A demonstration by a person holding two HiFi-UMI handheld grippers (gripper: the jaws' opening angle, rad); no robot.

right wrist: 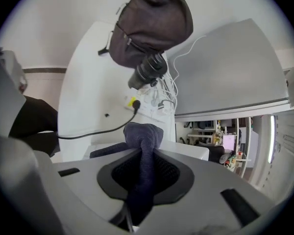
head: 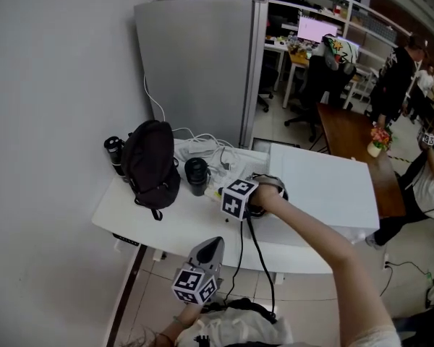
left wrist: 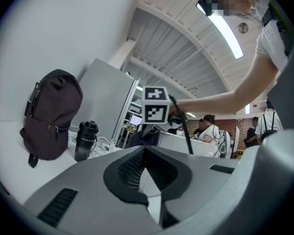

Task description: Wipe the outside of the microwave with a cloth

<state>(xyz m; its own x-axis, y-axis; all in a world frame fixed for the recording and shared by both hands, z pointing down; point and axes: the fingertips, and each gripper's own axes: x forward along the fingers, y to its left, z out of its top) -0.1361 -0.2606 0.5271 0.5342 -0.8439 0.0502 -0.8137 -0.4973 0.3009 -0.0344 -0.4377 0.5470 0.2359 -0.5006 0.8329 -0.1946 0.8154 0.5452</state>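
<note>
- The dark blue bunched cloth (right wrist: pixel 143 133) is pinched between the jaws of the right gripper (right wrist: pixel 143 168). Its free end sits at the left top edge of the white box-shaped microwave (head: pixel 322 186), on the tabletop's right half.
- Only the right gripper view shows this grip. In the head view the gripper covers the cloth.
- The bare right forearm reaches in from the lower right.
- The left gripper (left wrist: pixel 145 166) hangs off the front edge of the white tabletop (head: pixel 166 223), jaws together and empty.
- A black fabric backpack (head: pixel 153 166) stands near the back-left corner.

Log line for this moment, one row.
right gripper: shut on cloth, at microwave left edge | left gripper: shut, empty, low by table front
</note>
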